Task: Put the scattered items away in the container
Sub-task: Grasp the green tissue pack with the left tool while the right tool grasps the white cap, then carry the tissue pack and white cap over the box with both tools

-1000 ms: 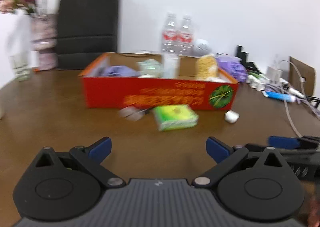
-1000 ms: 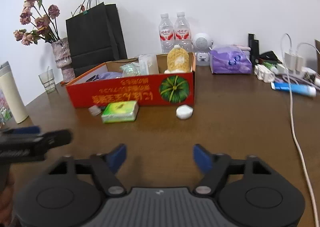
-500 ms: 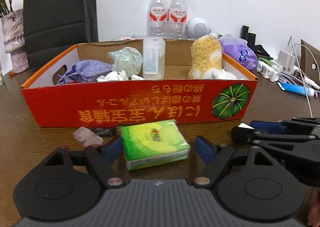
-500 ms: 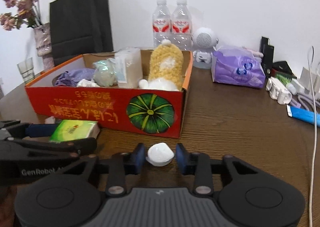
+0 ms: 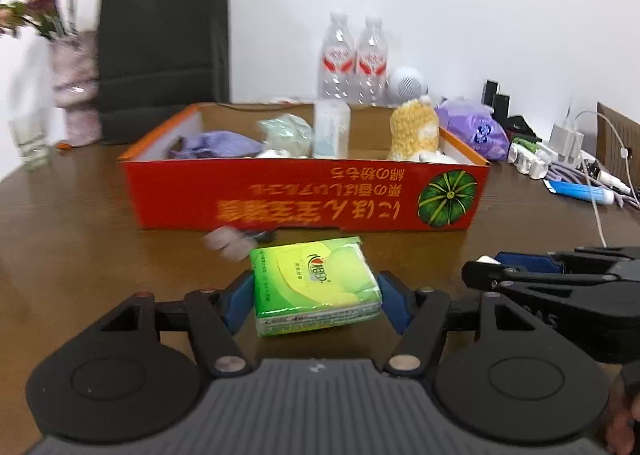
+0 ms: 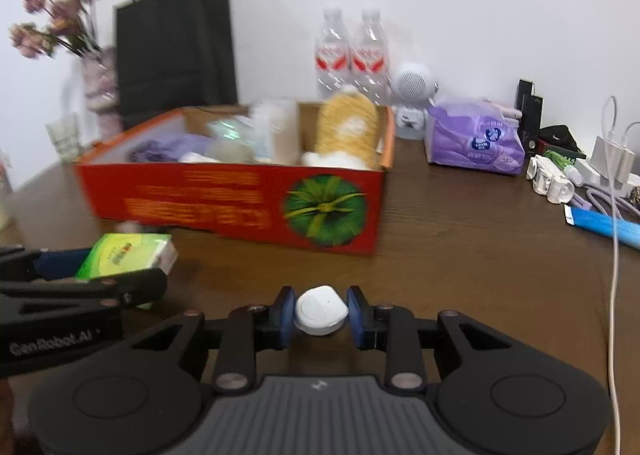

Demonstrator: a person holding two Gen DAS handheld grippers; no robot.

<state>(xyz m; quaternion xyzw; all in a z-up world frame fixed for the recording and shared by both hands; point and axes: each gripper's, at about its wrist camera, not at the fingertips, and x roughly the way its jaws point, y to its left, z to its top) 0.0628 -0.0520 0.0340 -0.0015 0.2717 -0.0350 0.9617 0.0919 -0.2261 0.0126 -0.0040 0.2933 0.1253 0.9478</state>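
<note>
While the wooden table (image 5: 80, 223) fills mid-frame | red box (image 5: 304, 195), pumpkin picture lower right, sits centre | left gripper (image 5: 316, 295) clamps green tissue pack (image 5: 316, 287) bottom centre | right gripper (image 6: 320, 313), "GenRobot.AI" on the other, pinches white case (image 6: 320, 310).

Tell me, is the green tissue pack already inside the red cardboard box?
No, outside. The green tissue pack sits between the left gripper's fingers, before the red cardboard box.

I'm at a home or office table (image 6: 460, 255): dark wood, dried flowers in a vase (image 6: 98, 79), a black paper bag (image 6: 176, 43), water bottles (image 6: 352, 51), chargers and cables (image 6: 612, 159) along a white wall.
</note>
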